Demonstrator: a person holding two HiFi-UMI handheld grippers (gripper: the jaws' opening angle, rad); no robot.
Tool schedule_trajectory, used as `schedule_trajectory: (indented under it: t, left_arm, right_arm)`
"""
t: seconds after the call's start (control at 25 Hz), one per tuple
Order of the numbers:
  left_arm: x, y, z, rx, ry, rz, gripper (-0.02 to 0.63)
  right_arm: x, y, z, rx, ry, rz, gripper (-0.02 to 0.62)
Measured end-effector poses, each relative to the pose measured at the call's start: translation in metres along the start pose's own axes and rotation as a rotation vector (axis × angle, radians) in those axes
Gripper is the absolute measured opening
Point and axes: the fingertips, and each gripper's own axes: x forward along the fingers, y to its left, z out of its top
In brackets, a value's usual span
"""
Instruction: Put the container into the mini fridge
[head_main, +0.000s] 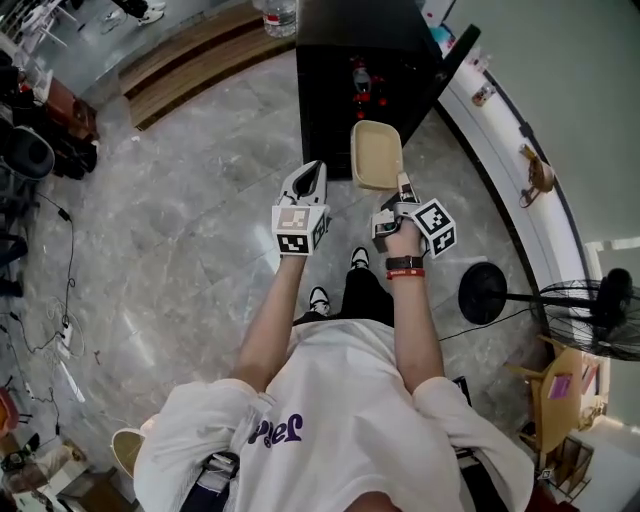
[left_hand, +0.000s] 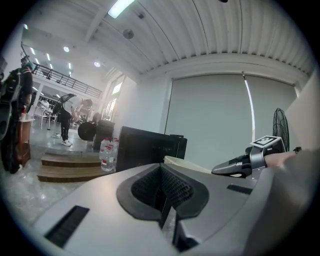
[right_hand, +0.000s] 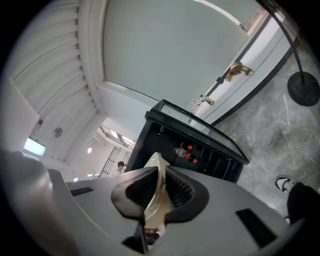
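A shallow beige container (head_main: 377, 155) is held up in front of the black mini fridge (head_main: 345, 70). My right gripper (head_main: 400, 192) is shut on its near rim. In the right gripper view the container's edge (right_hand: 156, 172) sits pinched between the pads, and the fridge (right_hand: 200, 142) stands beyond with its door open and red-capped bottles (right_hand: 185, 151) on a shelf. My left gripper (head_main: 312, 172) hovers just left of the container, jaws together and empty. The left gripper view shows its closed jaws, the container (left_hand: 187, 164), my right gripper (left_hand: 235, 167) and the fridge (left_hand: 145, 147).
The fridge door (head_main: 455, 60) swings out to the right. A standing fan (head_main: 600, 310) with a round base (head_main: 485, 292) is on the right. A water bottle (head_main: 280, 15) and a wooden step (head_main: 200, 60) lie left of the fridge. Cables (head_main: 65, 300) trail over the marble floor.
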Motion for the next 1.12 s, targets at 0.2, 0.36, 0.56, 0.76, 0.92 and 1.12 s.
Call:
schedule_trajectory:
  t: [0.2,0.36,0.56,0.76,0.92,1.12]
  left_arm:
    - [0.031,0.016,0.005,0.018,-0.005,0.005,0.018]
    - [0.053,0.031,0.012,0.037,-0.006,0.043,0.018]
    - [0.073,0.044,0.007,0.000,0.004,0.066,0.018]
    - [0.083,0.063,-0.005,-0.020,0.034,0.118,0.018]
    - [0.098,0.068,-0.015,-0.037,0.050,0.122,0.018]
    - [0.114,0.075,-0.018,-0.052,0.044,0.088,0.018]
  right_arm:
    - [0.050,0.002,-0.004,-0.020,0.041,0.015,0.058]
    - [0.080,0.005,-0.007,-0.024,0.080,0.027,0.058]
    - [0.110,0.005,-0.009,-0.079,0.113,0.014,0.058]
    - [0.131,0.001,-0.018,-0.034,0.133,0.010,0.058]
    - [0.151,-0.011,-0.020,-0.023,0.149,-0.019,0.058]
    - [0.178,-0.018,-0.021,-0.065,0.167,-0.037,0.058]
